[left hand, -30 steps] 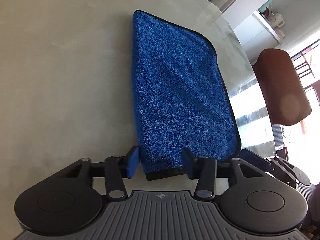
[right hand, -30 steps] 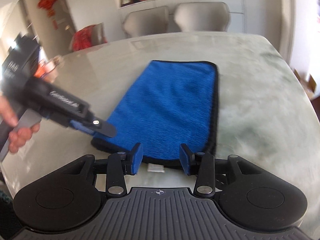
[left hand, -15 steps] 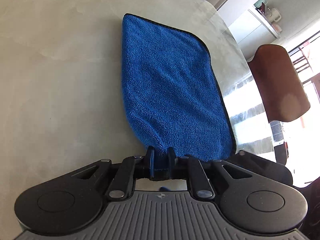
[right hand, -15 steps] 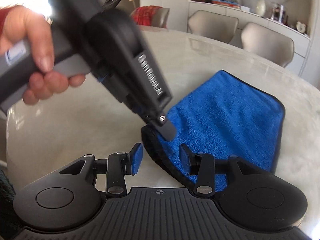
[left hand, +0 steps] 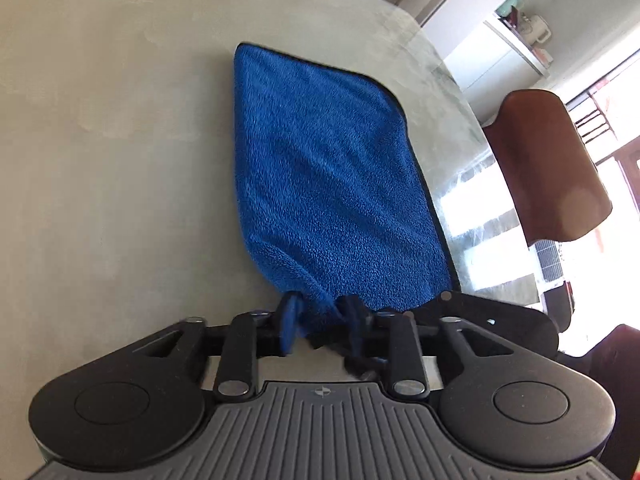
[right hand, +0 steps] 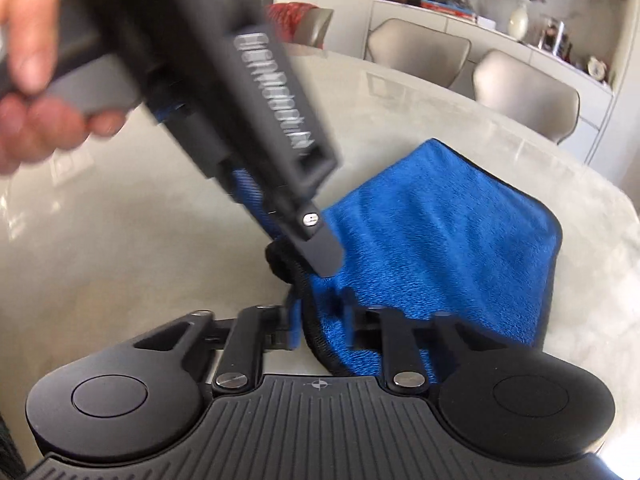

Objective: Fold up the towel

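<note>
A blue towel [left hand: 332, 184] with a dark hem lies folded lengthwise on the pale marble table [left hand: 112, 160]. My left gripper [left hand: 320, 326] is shut on the towel's near corner, which bunches between the blue pads. In the right wrist view the left gripper [right hand: 316, 252] comes in from the upper left, held by a hand, and lifts that corner. My right gripper [right hand: 320, 328] has closed in around the towel's [right hand: 440, 240] near hem, with cloth between its fingers.
A brown chair back [left hand: 548, 168] stands past the table's right edge. Two beige chairs [right hand: 524, 92] and a shelf unit stand beyond the table's far edge. The person's hand [right hand: 36, 92] is at upper left.
My left gripper closed on the towel's near corner and raised it slightly. My right gripper swung left to the same end and narrowed from open onto the hem.
</note>
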Demonstrator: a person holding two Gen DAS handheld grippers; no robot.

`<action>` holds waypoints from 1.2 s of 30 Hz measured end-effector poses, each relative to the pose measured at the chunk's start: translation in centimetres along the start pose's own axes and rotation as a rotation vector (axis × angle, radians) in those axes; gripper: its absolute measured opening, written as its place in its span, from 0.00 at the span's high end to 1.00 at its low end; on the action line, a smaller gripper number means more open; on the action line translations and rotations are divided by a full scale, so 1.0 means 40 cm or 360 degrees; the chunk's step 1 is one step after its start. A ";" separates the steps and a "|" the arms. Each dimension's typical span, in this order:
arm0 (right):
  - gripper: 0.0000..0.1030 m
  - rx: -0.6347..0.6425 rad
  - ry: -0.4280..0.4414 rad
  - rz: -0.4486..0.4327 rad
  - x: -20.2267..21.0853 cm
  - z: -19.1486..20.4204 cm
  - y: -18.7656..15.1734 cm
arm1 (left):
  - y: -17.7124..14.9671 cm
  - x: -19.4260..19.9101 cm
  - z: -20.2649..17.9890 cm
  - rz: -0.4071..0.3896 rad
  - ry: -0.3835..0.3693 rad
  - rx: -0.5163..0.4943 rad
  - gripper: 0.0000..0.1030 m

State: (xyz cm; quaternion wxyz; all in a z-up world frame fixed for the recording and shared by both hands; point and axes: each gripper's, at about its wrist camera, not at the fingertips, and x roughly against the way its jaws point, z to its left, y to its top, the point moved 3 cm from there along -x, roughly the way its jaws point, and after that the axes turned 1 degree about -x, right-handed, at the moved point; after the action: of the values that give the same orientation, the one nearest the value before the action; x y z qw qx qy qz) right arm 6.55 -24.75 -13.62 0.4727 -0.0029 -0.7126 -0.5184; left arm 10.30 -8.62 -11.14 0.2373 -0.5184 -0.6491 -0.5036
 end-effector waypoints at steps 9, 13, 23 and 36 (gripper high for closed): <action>0.89 -0.0378 0.0162 -0.0107 0.051 -0.102 0.042 | -0.074 0.091 -0.067 -0.0445 0.0322 -0.1174 0.27; 0.89 -0.0381 0.0248 -0.0114 0.055 -0.149 0.062 | -0.121 0.042 -0.104 -0.0465 0.0469 -0.1758 0.27; 0.89 -0.0191 0.0397 -0.0044 0.069 -0.171 0.095 | -0.096 -0.064 -0.151 -0.0489 0.0436 -0.2121 0.28; 0.64 0.0192 0.0228 0.0030 0.142 -0.127 0.049 | -0.021 -0.098 -0.123 -0.0205 0.0151 -0.1969 0.88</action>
State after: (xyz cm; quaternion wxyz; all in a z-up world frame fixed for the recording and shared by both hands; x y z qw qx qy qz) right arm 7.78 -30.39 -8.25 0.5267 0.0558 -0.7068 -0.4689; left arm 9.87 -14.72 -12.88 -0.1091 -0.4968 -0.2560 -0.8220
